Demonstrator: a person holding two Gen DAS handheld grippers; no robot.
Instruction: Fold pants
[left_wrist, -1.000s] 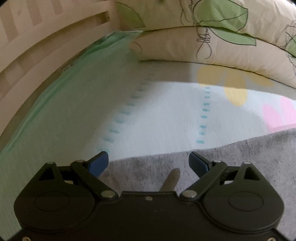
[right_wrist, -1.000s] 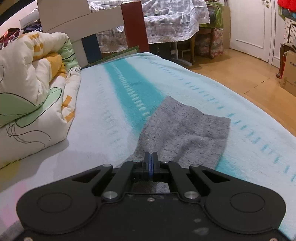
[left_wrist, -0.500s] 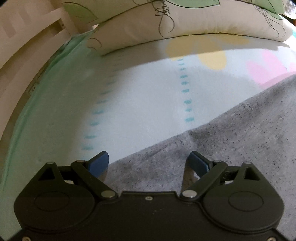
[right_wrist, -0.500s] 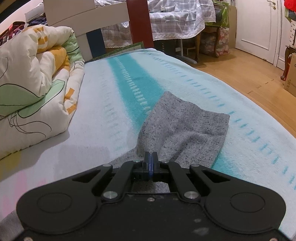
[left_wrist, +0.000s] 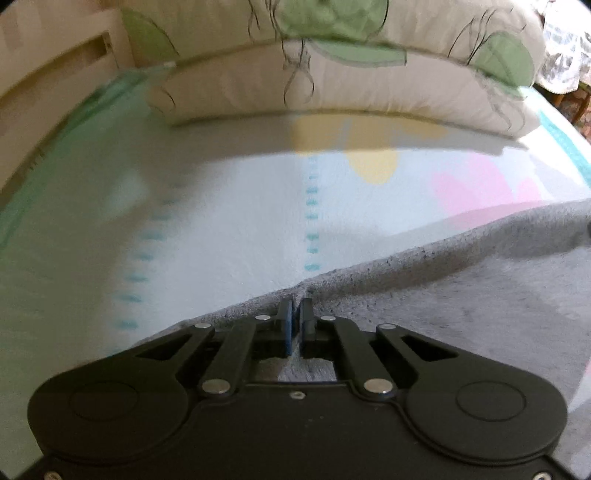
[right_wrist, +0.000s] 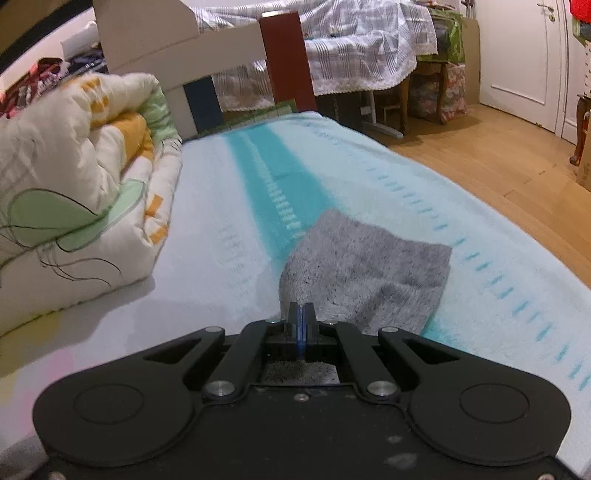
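Note:
The grey speckled pants (left_wrist: 461, 295) lie on the bed's pale blanket. In the left wrist view my left gripper (left_wrist: 295, 314) is shut on the pants' far edge, which puckers between the blue pads. In the right wrist view my right gripper (right_wrist: 301, 314) is shut on the pants (right_wrist: 369, 269), with the grey cloth stretching ahead to a straight hem end on the teal stripe.
A folded cream quilt with green leaves (left_wrist: 332, 74) lies along the far side of the bed; it also shows in the right wrist view (right_wrist: 74, 206). A wooden bed frame (left_wrist: 48, 96) stands at left. A footboard post (right_wrist: 284, 59), a covered table (right_wrist: 351, 48) and wooden floor (right_wrist: 498, 162) lie beyond.
My left gripper, open at both earlier moments, has shut on the pants' edge. My right gripper stays shut and has drawn the cloth nearer, so the leg looks shorter.

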